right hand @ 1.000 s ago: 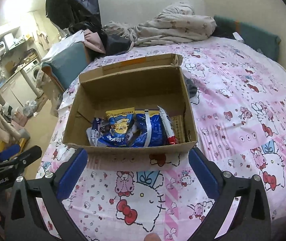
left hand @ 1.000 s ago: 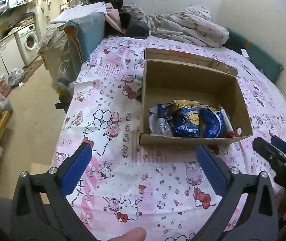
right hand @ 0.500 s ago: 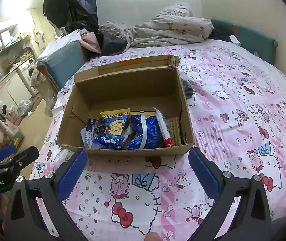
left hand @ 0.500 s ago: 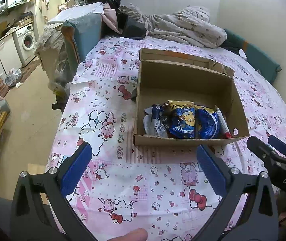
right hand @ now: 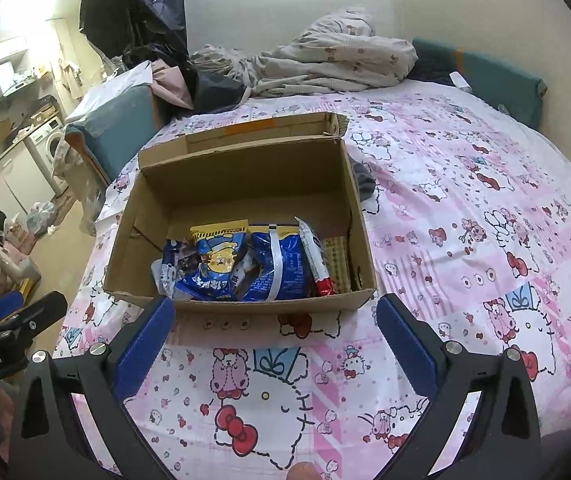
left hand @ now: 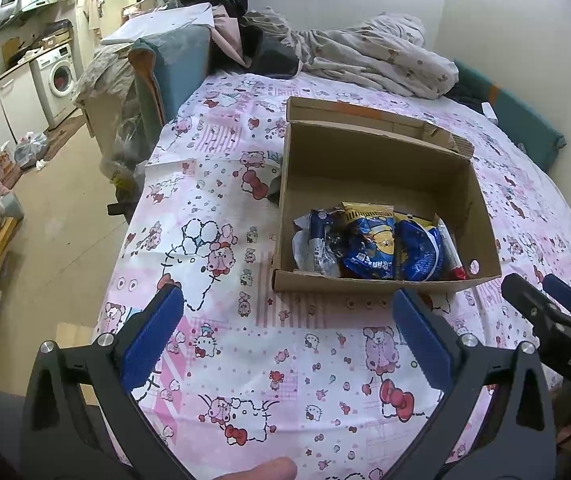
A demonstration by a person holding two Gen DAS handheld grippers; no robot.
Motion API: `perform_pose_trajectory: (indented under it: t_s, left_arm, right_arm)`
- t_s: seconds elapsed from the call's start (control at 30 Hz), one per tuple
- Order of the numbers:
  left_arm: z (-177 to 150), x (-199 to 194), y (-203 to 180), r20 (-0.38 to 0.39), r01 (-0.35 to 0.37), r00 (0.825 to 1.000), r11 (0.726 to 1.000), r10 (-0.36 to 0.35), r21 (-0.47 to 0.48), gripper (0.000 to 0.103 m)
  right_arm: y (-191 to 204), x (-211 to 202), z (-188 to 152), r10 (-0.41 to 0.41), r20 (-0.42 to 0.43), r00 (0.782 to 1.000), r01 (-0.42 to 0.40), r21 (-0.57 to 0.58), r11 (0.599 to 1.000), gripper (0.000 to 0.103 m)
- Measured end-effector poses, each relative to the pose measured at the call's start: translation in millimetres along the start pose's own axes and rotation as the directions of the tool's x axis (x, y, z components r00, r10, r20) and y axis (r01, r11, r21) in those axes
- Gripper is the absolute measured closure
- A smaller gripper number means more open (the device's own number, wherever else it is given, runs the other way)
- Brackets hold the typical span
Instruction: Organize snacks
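An open cardboard box [left hand: 369,160] [right hand: 245,172] sits on a pink cartoon-print bedspread [left hand: 245,360] [right hand: 465,208]. Several snack packets lie at its near end: blue bags [left hand: 377,252] [right hand: 245,268], a silver-blue packet [left hand: 313,244] and a white-red stick packet [right hand: 315,258]. My left gripper [left hand: 287,308] is open and empty, held above the bedspread just short of the box. My right gripper [right hand: 275,318] is open and empty, also just short of the box. Each gripper shows at the edge of the other's view.
A crumpled blanket [left hand: 377,60] [right hand: 325,64] lies at the far end of the bed. A teal cushion [right hand: 481,76] lies along the right wall. A teal chair [left hand: 173,68] stands left of the bed, with a washing machine [left hand: 59,76] beyond.
Both grippers have drawn back and up slightly from the box, so it looks a little smaller and farther. Both stay open and empty.
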State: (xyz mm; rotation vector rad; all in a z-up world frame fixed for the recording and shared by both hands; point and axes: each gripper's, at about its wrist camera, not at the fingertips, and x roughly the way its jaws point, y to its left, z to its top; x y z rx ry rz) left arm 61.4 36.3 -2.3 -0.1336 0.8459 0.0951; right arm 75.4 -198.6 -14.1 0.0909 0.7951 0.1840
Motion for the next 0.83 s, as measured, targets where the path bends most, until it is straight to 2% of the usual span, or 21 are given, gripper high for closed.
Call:
perform_pose_trajectory:
  t_s: [0.83]
  left_arm:
    - [-2.8, 6.3, -3.7, -0.016, -0.001, 1.0, 1.0, 0.001, -0.009, 0.0]
  right_arm:
    - [3.3, 1.2, 1.3, 0.018, -0.005, 1.0, -0.018, -0.004, 1.0, 0.0]
